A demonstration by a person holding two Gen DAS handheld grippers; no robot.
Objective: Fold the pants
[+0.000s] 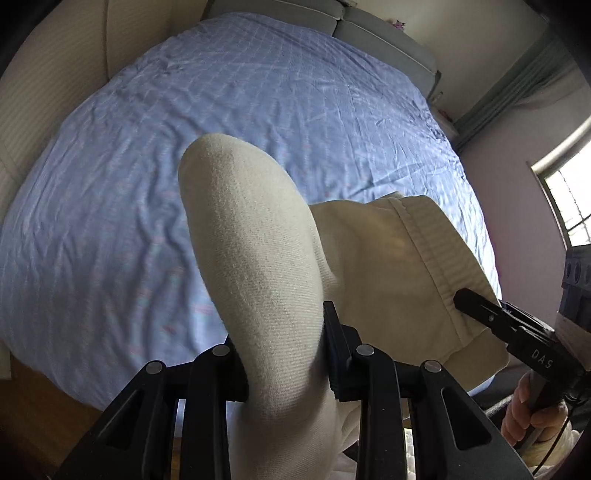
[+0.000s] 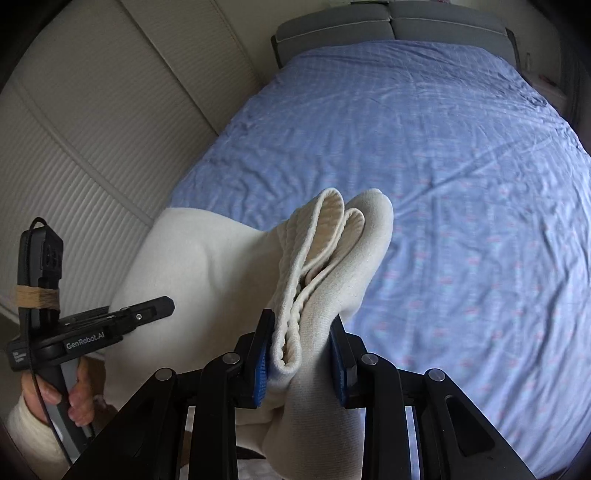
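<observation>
The cream pants [image 1: 255,266] hang between my two grippers above the near edge of the bed. My left gripper [image 1: 284,354] is shut on a thick fold of the pants that bulges up past the fingers. My right gripper [image 2: 301,354] is shut on the ribbed waistband end of the pants [image 2: 332,251], whose layered edges stick up between the blue pads [image 2: 260,373]. The right gripper also shows in the left wrist view [image 1: 480,306], clamped on the waistband. The left gripper shows in the right wrist view [image 2: 147,310] against the cloth.
The bed [image 2: 461,166] has a wrinkled blue checked sheet. A grey headboard [image 2: 391,26] stands at its far end. A cream ribbed wardrobe [image 2: 92,129] runs along the left side. A window [image 1: 569,199] is at the right.
</observation>
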